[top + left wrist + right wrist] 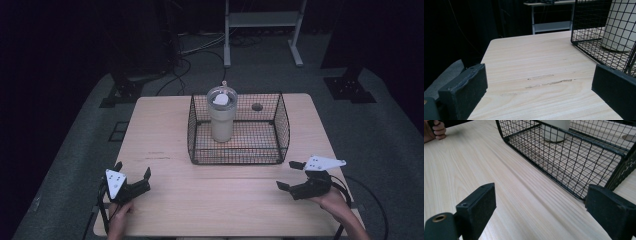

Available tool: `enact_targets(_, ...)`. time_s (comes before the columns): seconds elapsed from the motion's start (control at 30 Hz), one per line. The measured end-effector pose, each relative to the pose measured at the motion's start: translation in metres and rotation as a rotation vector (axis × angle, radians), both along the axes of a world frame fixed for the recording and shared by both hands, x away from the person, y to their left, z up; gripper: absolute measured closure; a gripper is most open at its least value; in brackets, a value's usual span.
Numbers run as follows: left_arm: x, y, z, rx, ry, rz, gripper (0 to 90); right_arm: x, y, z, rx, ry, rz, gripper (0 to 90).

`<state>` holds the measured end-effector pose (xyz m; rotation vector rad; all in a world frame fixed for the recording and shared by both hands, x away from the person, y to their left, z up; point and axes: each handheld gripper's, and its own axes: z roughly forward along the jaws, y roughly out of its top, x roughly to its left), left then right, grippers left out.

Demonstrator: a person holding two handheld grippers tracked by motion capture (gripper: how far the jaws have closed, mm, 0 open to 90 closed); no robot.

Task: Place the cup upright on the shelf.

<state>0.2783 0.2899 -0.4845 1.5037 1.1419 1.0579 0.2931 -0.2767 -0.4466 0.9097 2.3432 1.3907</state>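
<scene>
A cream lidded tumbler (pixel 221 117) stands upright in the wire basket (pixel 239 156) mid-worktop (pixel 160 135). Both left tongs (pixel 133 173) and right tongs (pixel 290 175) rest near the front edge, spread and empty, apparently awaiting a start.

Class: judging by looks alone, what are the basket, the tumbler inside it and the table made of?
Basket: black coated wire, seen in its open grid. Tumbler: matte cream body, perhaps coated metal or plastic; clear, likely plastic lid. Table: pale wood or wood-look laminate, with visible grain.

light: dim, table (pixel 165 200) lit evenly
surroundings: near black
focus: sharp
shadows: soft, faint
glare: slight on tabletop
</scene>
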Motion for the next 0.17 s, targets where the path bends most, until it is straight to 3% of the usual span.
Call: enact_targets(0.17, 0.0002, 0.0002, 0.0001, 0.000, 0.002, 0.001, 0.0, -0.0065, -0.0001, -0.0080, 0.024, 0.004, -0.019, 9.1)
